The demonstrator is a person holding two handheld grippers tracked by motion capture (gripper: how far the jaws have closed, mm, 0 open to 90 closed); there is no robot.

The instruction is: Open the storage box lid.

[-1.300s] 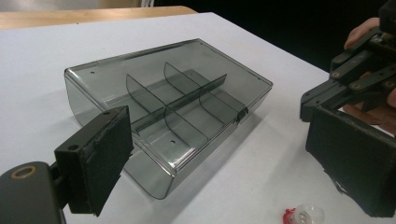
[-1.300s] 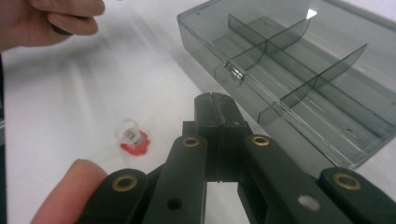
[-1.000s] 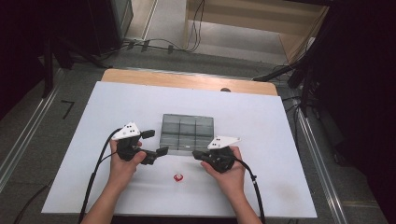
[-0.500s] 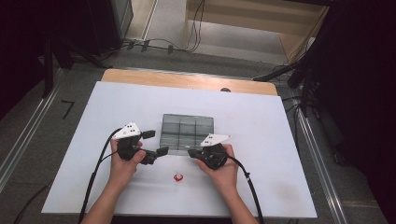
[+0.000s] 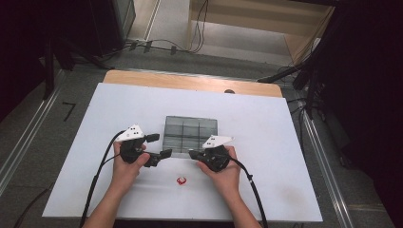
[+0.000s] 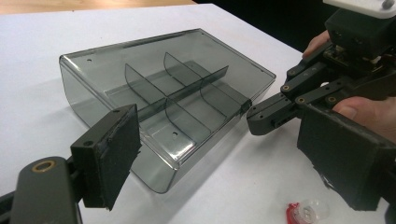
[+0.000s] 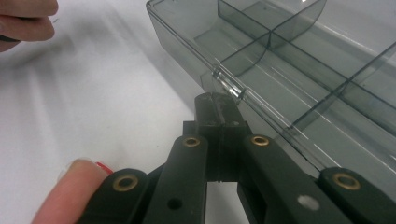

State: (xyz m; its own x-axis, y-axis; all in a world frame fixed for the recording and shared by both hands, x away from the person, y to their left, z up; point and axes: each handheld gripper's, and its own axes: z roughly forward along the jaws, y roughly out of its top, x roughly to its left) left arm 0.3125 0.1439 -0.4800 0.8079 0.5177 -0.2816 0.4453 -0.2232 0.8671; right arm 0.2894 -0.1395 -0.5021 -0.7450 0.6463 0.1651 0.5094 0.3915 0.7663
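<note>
A smoky clear compartment box [image 5: 190, 134] lies lid-closed on the white table. My left gripper [image 5: 158, 147] sits at its near left corner, jaws wide apart and just closing slightly. In the left gripper view the box [image 6: 168, 93] lies ahead between the pads [image 6: 112, 154], which do not touch it. My right gripper [image 5: 193, 154] is shut, its tips at the latch on the box's front edge. In the right gripper view its tips [image 7: 217, 111] meet just under that latch [image 7: 229, 87]. A small red and clear piece [image 5: 181, 180] lies between the hands.
The white table [image 5: 266, 137] has bare room to the left, right and behind the box. A wooden strip [image 5: 190, 81] runs along its far edge. Cables trail from both grippers toward the near edge. The small red piece [image 6: 306, 212] lies close to the left gripper's right jaw.
My right gripper has slid a little to the left along the box's front edge. The left hand, the box and the red piece have stayed where they were.
</note>
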